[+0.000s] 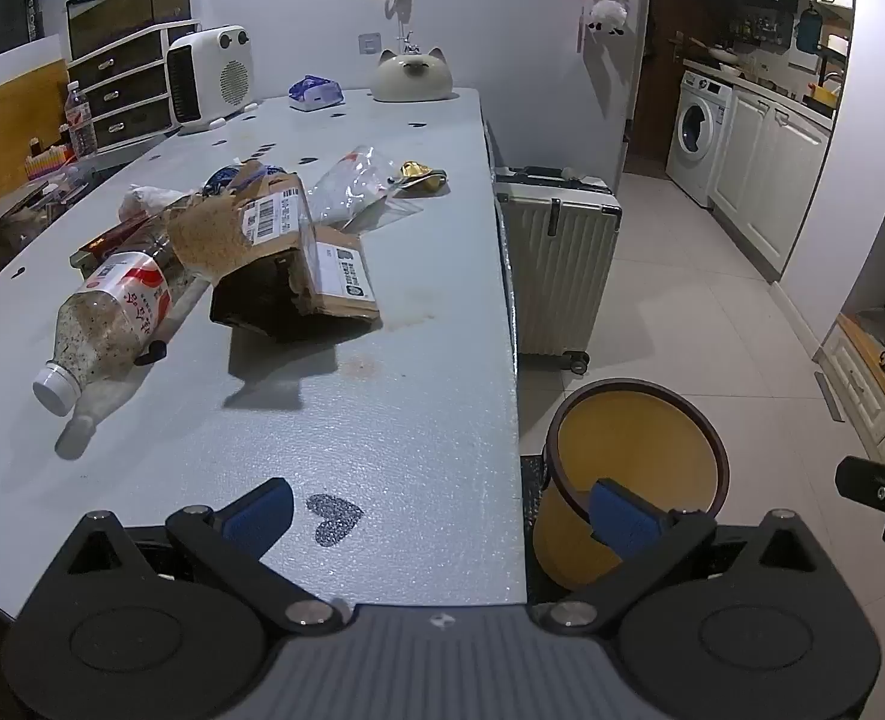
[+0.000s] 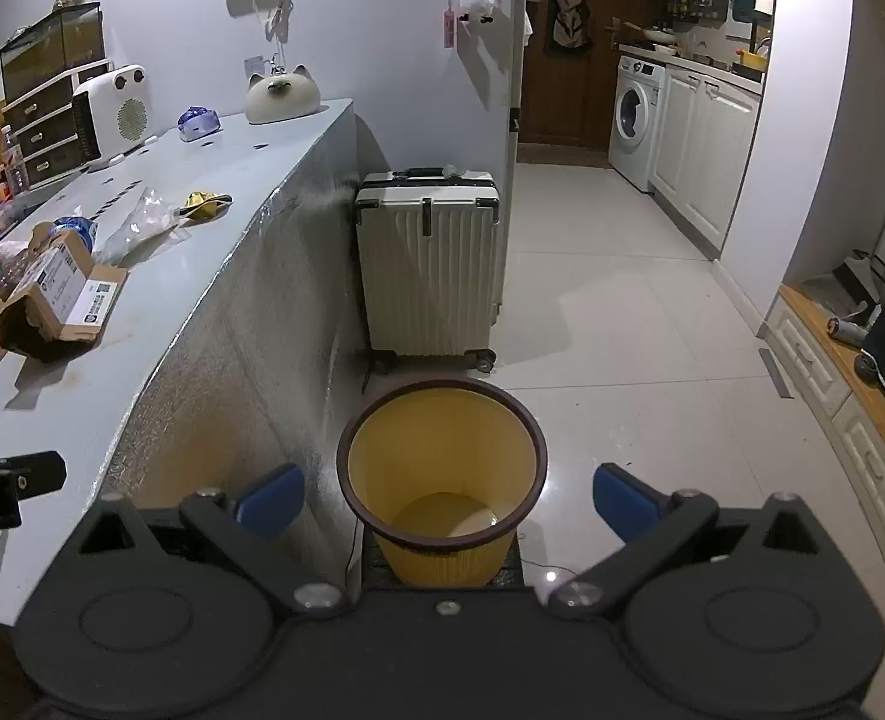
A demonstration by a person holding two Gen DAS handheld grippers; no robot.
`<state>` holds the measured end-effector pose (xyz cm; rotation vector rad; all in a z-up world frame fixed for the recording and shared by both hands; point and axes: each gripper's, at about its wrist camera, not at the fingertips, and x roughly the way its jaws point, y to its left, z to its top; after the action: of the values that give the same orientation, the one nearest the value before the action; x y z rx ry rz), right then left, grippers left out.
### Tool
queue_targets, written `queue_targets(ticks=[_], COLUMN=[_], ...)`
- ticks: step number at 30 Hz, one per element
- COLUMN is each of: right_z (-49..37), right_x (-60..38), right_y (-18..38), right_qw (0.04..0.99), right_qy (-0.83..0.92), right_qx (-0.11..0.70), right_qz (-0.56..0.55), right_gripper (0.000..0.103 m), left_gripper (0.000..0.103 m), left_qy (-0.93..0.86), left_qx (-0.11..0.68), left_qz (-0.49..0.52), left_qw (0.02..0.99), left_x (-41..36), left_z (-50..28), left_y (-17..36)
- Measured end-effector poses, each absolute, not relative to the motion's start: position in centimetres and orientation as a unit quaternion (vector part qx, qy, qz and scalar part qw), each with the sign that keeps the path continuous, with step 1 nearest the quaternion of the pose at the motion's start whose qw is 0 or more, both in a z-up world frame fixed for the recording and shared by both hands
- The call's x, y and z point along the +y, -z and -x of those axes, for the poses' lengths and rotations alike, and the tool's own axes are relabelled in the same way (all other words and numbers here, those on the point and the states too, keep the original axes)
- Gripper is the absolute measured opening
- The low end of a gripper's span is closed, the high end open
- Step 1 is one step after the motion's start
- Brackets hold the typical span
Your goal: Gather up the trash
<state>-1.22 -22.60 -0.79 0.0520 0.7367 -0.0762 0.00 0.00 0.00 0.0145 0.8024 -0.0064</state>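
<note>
Directly ahead of right gripper (image 2: 448,498): bin (image 2: 442,396)

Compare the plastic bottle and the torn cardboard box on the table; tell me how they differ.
The plastic bottle is see-through with a white cap and a red-and-white label; the cardboard box is opaque brown with white shipping labels. The bottle is capped and keeps its shape, while the box is ripped open with a ragged flap. Both lie tipped over on the table, touching each other.

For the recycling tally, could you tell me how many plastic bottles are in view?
2: one lying on the table by the torn cardboard box, the lying bottle; one upright bottle beside the drawer unit. The pile may hide others.
</note>
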Motion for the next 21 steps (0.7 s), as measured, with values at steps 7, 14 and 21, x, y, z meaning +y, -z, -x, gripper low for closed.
queue_targets(ticks=[7, 14, 21], right_z=[1.18, 1.15, 1.11], right_x=[-22.63, -22.70, -22.82], right_y=[0.80, 0.80, 0.79], right_qw=[0.932, 0.932, 0.932], right_qy=[0.039, 0.039, 0.039], right_qx=[0.360, 0.361, 0.361], right_qz=[-0.023, -0.022, -0.022], right_gripper=[0.103, 0.103, 0.103], left_gripper=[0.103, 0.103, 0.103], left_qy=[0.004, 0.004, 0.004], left_qx=[0.391, 0.390, 0.390], left_qz=[-0.006, -0.006, -0.006], left_qw=[0.921, 0.921, 0.921], left_x=[0.01, 0.01, 0.00], left_z=[0.00, -0.01, -0.01], left_y=[0.00, 0.00, 0.00])
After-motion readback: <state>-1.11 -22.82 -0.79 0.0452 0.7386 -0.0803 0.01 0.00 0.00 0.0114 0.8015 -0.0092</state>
